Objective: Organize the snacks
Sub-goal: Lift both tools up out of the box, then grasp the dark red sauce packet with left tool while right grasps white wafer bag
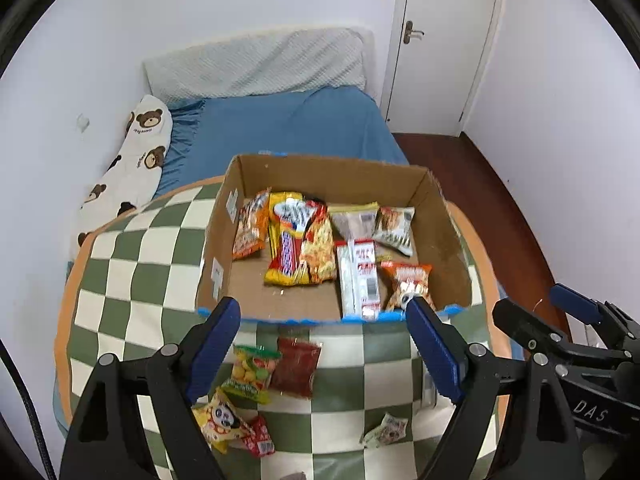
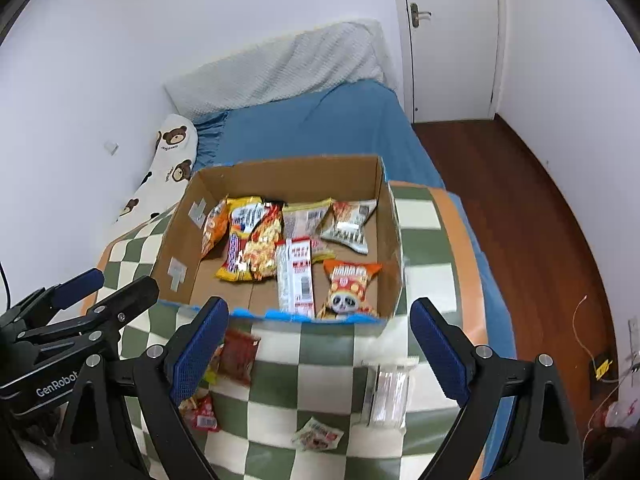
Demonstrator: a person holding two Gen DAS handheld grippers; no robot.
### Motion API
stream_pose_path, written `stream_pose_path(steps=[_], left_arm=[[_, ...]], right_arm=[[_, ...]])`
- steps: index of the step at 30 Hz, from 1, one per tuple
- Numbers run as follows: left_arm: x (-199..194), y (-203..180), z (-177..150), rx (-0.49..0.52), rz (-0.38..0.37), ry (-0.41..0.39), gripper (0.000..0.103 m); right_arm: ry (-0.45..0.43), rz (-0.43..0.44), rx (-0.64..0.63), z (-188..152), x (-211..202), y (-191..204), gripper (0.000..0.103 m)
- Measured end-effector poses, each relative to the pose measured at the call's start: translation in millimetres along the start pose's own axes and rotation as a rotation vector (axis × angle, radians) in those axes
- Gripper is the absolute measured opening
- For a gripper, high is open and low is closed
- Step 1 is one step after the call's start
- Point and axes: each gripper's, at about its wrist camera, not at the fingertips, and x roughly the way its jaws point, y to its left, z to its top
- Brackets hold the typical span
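The left gripper (image 1: 322, 344) and right gripper (image 2: 320, 348) hang side by side, angled downward, jaws apart and empty, above a checkered blanket (image 1: 132, 256) on the bed. Most snacks fill the cardboard box (image 1: 444, 240); a red packet (image 1: 296, 368) and a clear packet (image 2: 388, 396) lie loose in front of it.

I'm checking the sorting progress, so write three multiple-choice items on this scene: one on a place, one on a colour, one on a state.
1. Where does the clear plastic packet lie?
A. inside the cardboard box
B. on the checkered blanket in front of the box
C. on the wooden floor

2. What colour is the tape on the cardboard box front rim?
A. blue
B. red
C. yellow

3. How does the right gripper stand?
A. shut on a packet
B. shut on nothing
C. open, holding nothing

Answers: 1 B, it rests on the checkered blanket outside the box; 2 A, blue tape lines the near edge; 3 C, its fingers stand wide apart with nothing between them.
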Motion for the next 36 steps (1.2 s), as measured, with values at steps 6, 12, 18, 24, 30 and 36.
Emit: stream_pose_path(steps=[6,12,18,24,30,36], left_arm=[[45.2,7.4,-49.9,-0.011,0.035,0.154,0.085],[130.7,48.7,-95.1,-0.062,0.1,0.392,0.085],[182.4,49.7,-96.3,-0.025,0.064,0.506,0.085],[221.8,23.2,-94.2,0.082,0.107,0.54,0.085],[224.0,5.2,-96.4,0.081,0.091,0.513,0.051],[214.7,10.3,-126.9,0.046,0.096,0.534,0.047]], right_arm=[[0.135,0.012,0.089,-44.2,38.9,-33.9,0.094],[0.32,-0.041,0.155,-92.0,117.4,-77.4,0.069],[0.434,-0.029,0.234,-119.4,176.1,-97.7,0.071],[0.464,-0.083,0.212,-129.7,202.2,-97.6,0.072],[0.46,-0.097,0.19,-136.9,201.0,-97.8,0.052],[0.501,-0.068,0.148,-155.2,196.1,-84.0,0.051]])
